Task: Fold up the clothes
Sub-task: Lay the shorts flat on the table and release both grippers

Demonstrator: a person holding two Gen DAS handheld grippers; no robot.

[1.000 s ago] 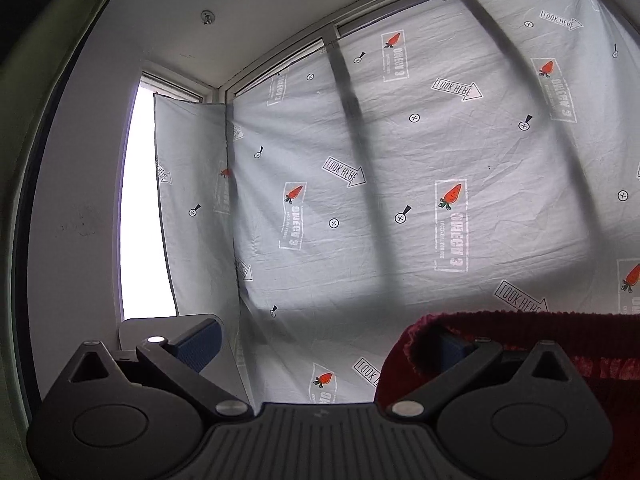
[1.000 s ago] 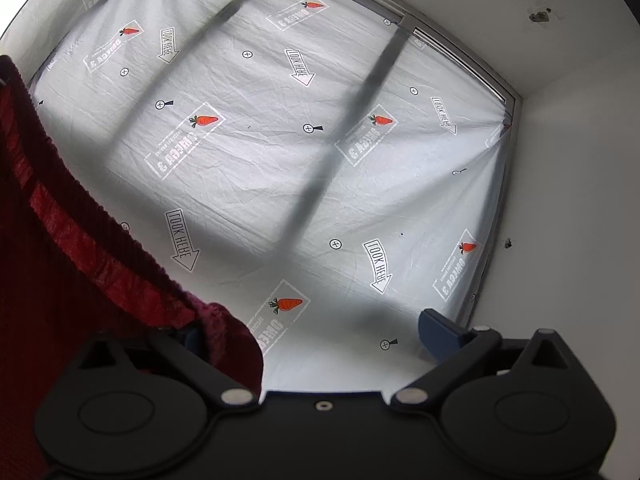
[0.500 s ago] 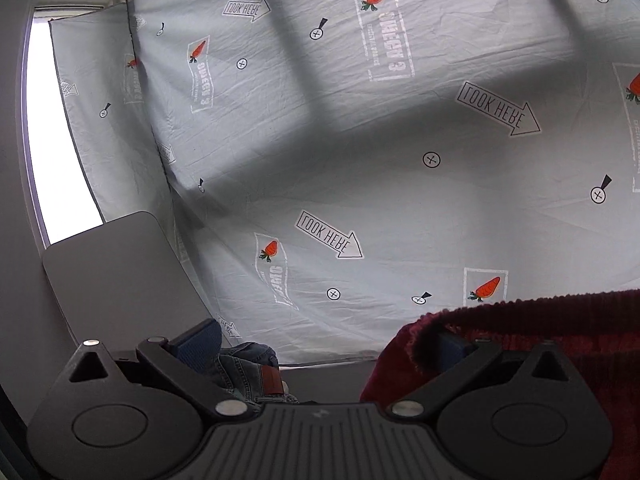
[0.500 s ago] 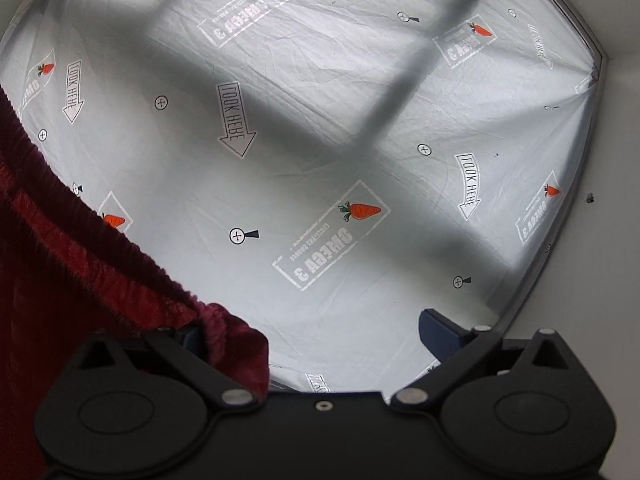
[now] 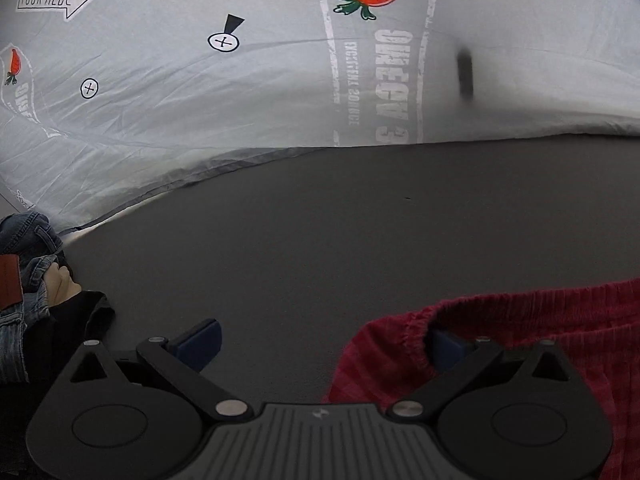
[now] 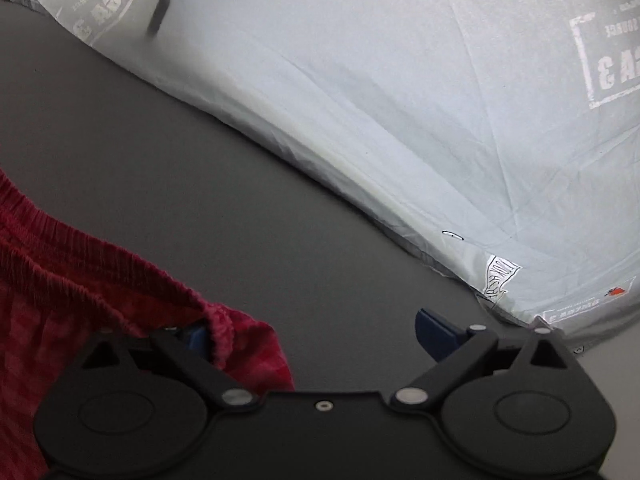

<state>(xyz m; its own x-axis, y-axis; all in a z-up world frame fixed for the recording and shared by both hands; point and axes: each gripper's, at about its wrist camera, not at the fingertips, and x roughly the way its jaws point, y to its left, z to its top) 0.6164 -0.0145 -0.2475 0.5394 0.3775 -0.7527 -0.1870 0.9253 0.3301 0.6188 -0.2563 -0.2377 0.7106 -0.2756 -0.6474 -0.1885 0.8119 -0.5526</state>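
holding a red garment stretched between two spread grippers over a dark grey bench.

from the left wrist view, the left gripper (image 5: 324,340) has its jaws spread wide, and the red garment (image 5: 520,320) hangs by its elastic waistband hooked over the right-hand finger, draping to the lower right above the bench (image 5: 340,220). denim jeans (image 5: 24,248) and a black cloth (image 5: 80,312) lie bunched at the bench's left edge, and a carrot-print sheet (image 5: 280,80) hangs beyond its far edge. from the right wrist view, the right gripper (image 6: 312,328) is likewise spread, the waistband (image 6: 120,276) looped over its left-hand finger, its other blue pad (image 6: 434,330) bare above the bench.
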